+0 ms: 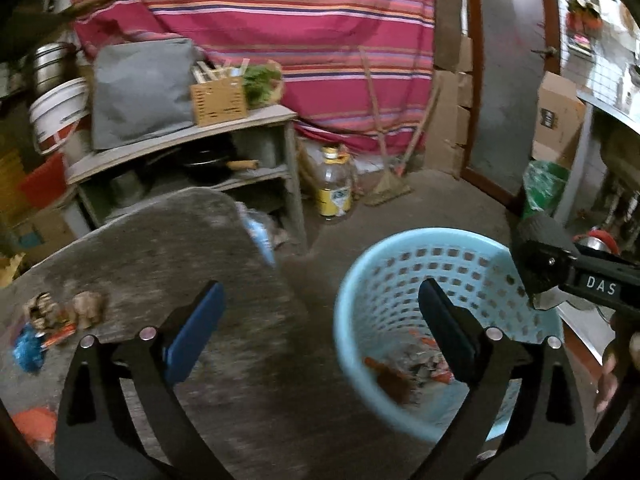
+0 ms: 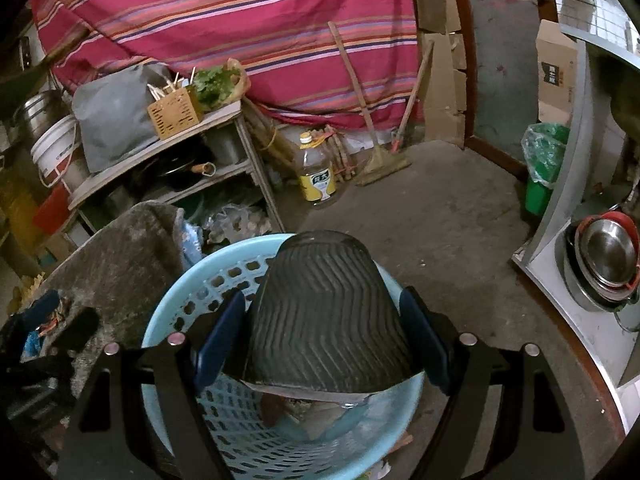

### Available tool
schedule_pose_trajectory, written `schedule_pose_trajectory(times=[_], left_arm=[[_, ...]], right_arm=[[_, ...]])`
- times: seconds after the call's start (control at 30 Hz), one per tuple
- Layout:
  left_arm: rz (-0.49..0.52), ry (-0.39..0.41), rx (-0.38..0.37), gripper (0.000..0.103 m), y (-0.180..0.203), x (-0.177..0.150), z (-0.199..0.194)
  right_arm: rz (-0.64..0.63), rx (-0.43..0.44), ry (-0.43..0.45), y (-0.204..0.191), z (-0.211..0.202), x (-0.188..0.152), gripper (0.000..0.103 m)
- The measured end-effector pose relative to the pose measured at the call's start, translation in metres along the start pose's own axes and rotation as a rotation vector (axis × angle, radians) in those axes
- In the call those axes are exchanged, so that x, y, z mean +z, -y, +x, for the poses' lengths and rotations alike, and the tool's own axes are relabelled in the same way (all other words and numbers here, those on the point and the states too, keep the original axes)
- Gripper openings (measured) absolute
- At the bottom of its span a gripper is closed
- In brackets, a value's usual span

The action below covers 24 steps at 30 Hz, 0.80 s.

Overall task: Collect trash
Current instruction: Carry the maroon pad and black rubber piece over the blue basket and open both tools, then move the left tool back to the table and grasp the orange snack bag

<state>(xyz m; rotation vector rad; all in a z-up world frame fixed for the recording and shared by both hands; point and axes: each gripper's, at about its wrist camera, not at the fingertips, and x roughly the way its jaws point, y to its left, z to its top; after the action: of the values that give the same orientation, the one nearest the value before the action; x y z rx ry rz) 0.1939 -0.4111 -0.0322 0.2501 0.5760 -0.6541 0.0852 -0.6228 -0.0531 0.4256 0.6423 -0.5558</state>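
Observation:
A light blue perforated basket stands on the floor beside a round grey table; it holds scraps of trash. My right gripper is shut on a black ribbed cup, held upside down over the basket. The cup also shows in the left wrist view at the basket's right rim. My left gripper is open and empty, over the table edge and the basket. Crumpled paper bits and a blue wrapper lie on the table's left.
A shelf with a grey bag and wooden box stands behind the table. A yellow-labelled bottle and a broom are on the floor by the striped cloth. A green bin and metal bowls are at right.

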Motion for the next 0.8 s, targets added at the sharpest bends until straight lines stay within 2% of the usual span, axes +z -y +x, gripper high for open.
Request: schedule_pose_trajectory(times=[0.13, 0.2, 0.23, 0.43, 0.6, 0.8], left_arm=[[-0.028, 0.011, 0.056, 0.095, -0.031, -0.003, -0.016], [-0.035, 0.016, 0.093, 0.096, -0.048, -0.006, -0.024], [-0.037, 0.017, 0.108, 0.097, -0.056, -0.007, -0.028], [-0.067, 0.009, 0.204, 0.097, -0.119, -0.026, -0.055], [-0.087, 0.001, 0.299, 0.097, -0.175, -0.051, -0.081], [-0.17, -0.04, 0.353, 0.097, -0.244, -0.087, -0.102]], right_arm=[[-0.032, -0.012, 0.021, -0.023, 0.001, -0.001, 0.08], [-0.035, -0.025, 0.028, -0.032, 0.002, -0.003, 0.095], [-0.035, -0.036, 0.027, -0.037, 0.003, -0.003, 0.096], [-0.056, -0.026, 0.027, -0.07, 0.0, -0.004, 0.096], [-0.127, 0.046, 0.026, -0.126, -0.002, -0.016, 0.096], [-0.227, 0.101, 0.01, -0.188, -0.001, -0.036, 0.096]])
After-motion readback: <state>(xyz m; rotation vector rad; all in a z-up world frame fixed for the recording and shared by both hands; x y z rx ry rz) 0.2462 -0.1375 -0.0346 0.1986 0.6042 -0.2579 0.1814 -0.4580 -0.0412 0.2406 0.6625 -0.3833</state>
